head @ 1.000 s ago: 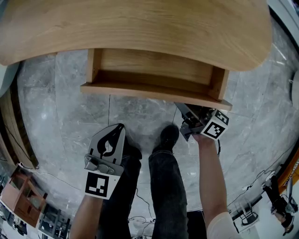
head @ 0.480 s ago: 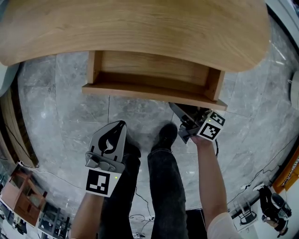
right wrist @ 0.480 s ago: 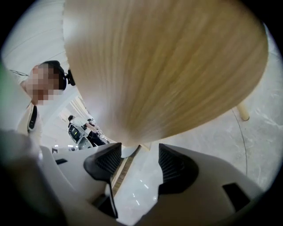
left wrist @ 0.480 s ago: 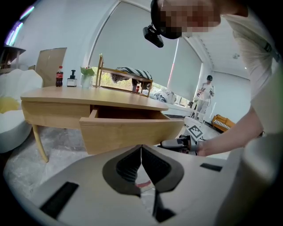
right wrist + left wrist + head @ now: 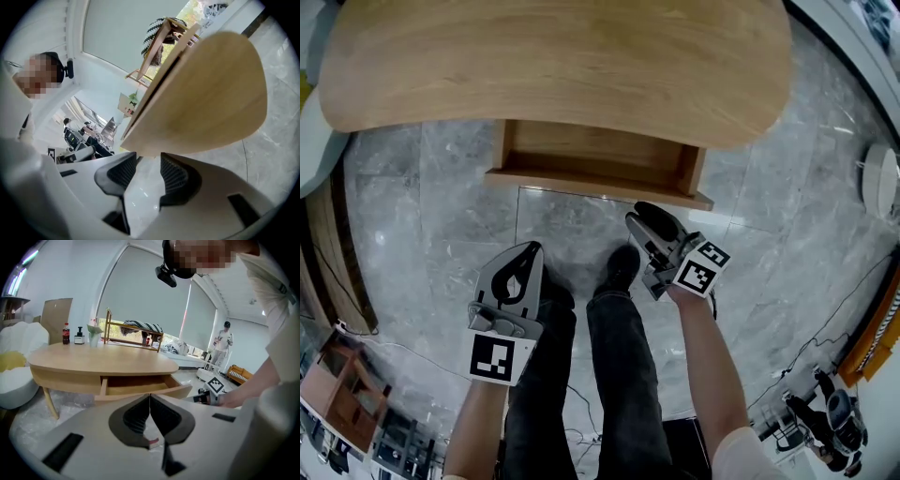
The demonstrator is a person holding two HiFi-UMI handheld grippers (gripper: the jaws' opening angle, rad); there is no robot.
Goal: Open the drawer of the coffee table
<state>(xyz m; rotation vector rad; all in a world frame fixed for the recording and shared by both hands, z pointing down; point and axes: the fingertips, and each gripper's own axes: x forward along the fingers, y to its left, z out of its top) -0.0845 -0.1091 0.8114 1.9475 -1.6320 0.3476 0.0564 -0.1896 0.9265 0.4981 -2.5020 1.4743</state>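
Wood drawer stands pulled out beneath coffee table, long axis 9-to-3. Right gripper nearer, drawer's middle at its 11 o'clock; jaws apart, just been closing, nothing between. Left gripper pinched together, empty; drawer at 1 o'clock.

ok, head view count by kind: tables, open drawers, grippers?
Coffee table: 1
Open drawer: 1
Grippers: 2, left gripper shut, right gripper empty, jaws apart and just been closing
Total: 4
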